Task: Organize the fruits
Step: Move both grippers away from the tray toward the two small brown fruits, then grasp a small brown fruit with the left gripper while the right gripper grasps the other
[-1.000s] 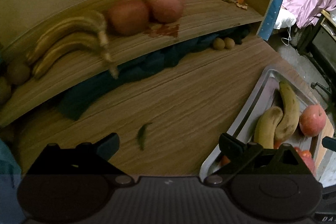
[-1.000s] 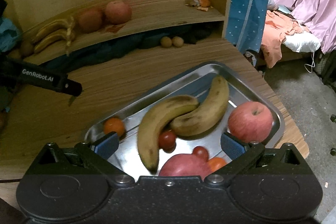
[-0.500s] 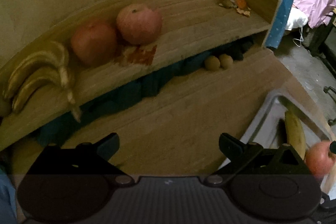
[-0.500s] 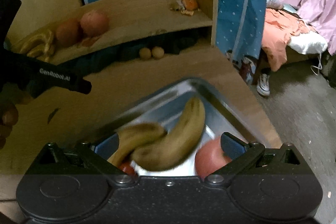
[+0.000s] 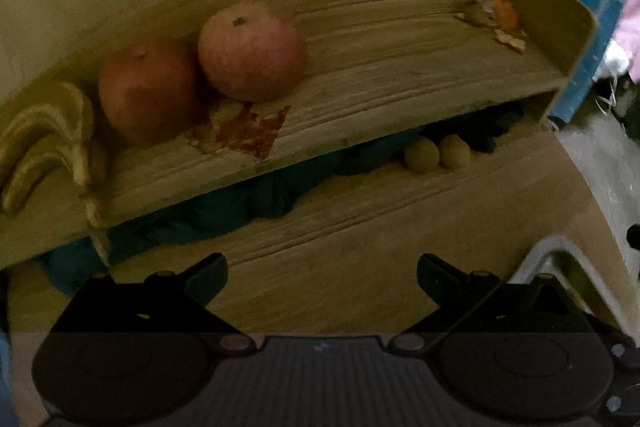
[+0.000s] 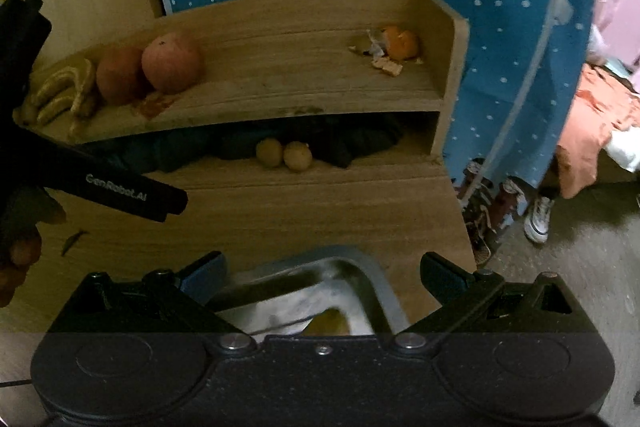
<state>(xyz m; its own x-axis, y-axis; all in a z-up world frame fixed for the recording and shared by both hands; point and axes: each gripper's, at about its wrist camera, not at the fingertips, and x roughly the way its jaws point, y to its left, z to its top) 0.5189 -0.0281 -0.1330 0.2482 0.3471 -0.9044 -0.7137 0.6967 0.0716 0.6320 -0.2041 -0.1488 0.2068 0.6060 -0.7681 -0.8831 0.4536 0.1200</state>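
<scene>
- I take the raised wooden shelf [image 5: 400, 75] as my landmark; at its left end lies a bunch of yellow-brown bananas [image 5: 48, 143], stems hanging over the front edge.
- Just right of the bananas on that shelf sit two round reddish apples [image 5: 252, 51], touching each other, with a red-brown stain on the board in front of them.
- At the shelf's right end lies an orange citrus fruit with loose peel scraps [image 6: 396, 45].
- Under the shelf, on the wooden tabletop [image 5: 340, 259], two small tan round fruits [image 6: 284, 154] rest side by side against dark bunched cloth [image 5: 224, 203].
- My left gripper [image 5: 322, 271] hovers over the tabletop in front of the shelf, fingers spread wide, nothing between them.
- My right gripper [image 6: 322, 273] is also spread and empty, above the corner of a shiny metal tray [image 6: 360, 267] in front of the shelf; a yellow banana tip [image 6: 330, 323] shows inside the tray.
</scene>
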